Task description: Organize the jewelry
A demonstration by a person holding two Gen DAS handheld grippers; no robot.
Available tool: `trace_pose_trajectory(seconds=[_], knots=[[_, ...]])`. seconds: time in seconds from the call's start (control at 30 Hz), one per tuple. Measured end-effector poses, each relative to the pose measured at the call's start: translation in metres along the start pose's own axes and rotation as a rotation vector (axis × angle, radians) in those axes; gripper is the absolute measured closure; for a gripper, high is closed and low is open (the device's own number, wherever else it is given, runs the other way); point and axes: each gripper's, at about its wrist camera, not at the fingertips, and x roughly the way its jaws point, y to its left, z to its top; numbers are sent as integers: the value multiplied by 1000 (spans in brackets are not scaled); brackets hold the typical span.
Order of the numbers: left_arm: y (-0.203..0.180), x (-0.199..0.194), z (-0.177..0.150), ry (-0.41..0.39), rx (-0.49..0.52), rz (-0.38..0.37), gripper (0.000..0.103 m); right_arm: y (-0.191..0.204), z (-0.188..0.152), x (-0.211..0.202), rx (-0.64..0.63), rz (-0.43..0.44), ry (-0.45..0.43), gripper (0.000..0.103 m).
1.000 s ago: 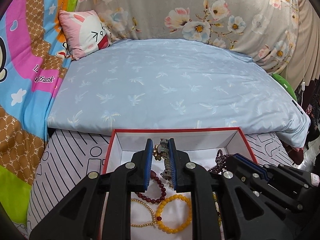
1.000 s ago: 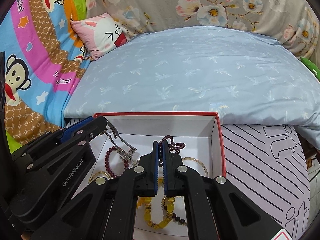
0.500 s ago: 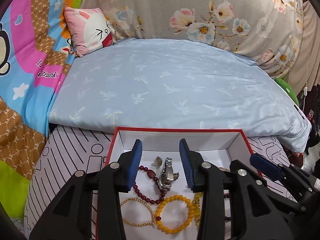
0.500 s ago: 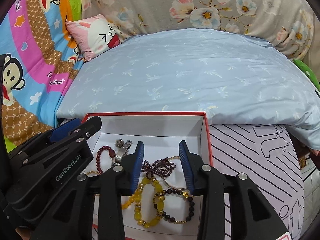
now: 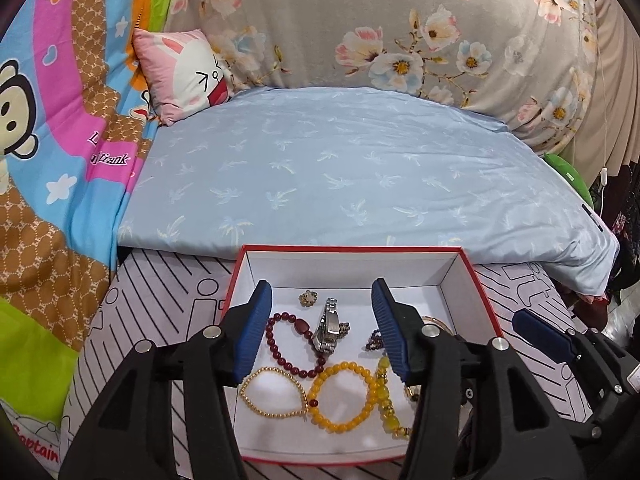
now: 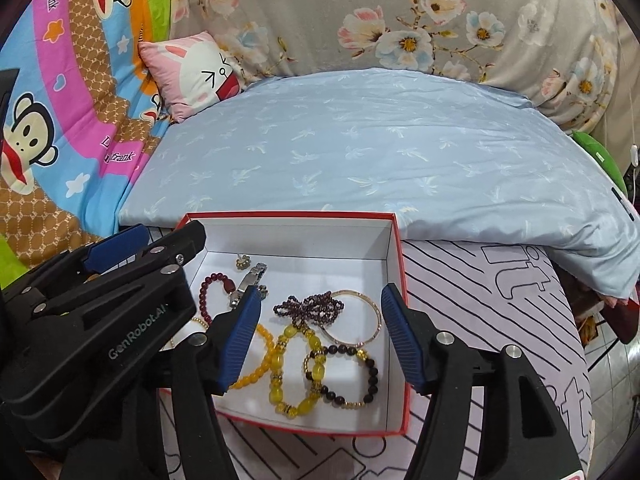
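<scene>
Surface: a bed. From the left, a cartoon monkey quilt (image 5: 52,168), a pink rabbit cushion (image 5: 184,74), a pale blue duvet (image 5: 352,172) across the middle, and a grey floral cover (image 5: 400,28) behind it. The near part of the bed carries a white sheet with black line print (image 6: 500,300), and on it sits the red-rimmed box (image 5: 472,276), white inside.

Left wrist view only: a gold bead bracelet (image 5: 272,392) at the box's near left. It also shows the dark red bead bracelet (image 5: 292,344), a small flower-shaped stud (image 5: 308,298) and a steel watch (image 5: 326,326) unobstructed. The orange bead bracelet (image 5: 346,396) touches the gold one.

Right wrist view only: a bunched purple bead strand (image 6: 310,308), a thin gold bangle (image 6: 360,316), a chunky yellow bead bracelet (image 6: 294,368) and a black bead bracelet (image 6: 352,376), all in the box's right half, overlapping.

Left gripper (image 5: 324,330): jaws spread wide above the box's left half, holding nothing. Right gripper (image 6: 318,330): likewise spread, empty, over the right half.
</scene>
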Motion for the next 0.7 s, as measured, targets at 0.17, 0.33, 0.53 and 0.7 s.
trace_pose_trajectory(seconds=[0.17, 0.33, 0.53, 0.7], knots=[[5, -23, -9, -14, -17, 16, 37, -2, -8, -21, 9, -5, -11, 38], [6, -46, -18, -31, -17, 42, 25, 1, -19, -42, -7, -31, -29, 32], [5, -71, -30, -56, -10, 69, 13, 0, -31, -63, -5, -53, -43, 25], [6, -86, -40, -51, -21, 72, 11, -2, -43, -81, 2, -74, -54, 22]])
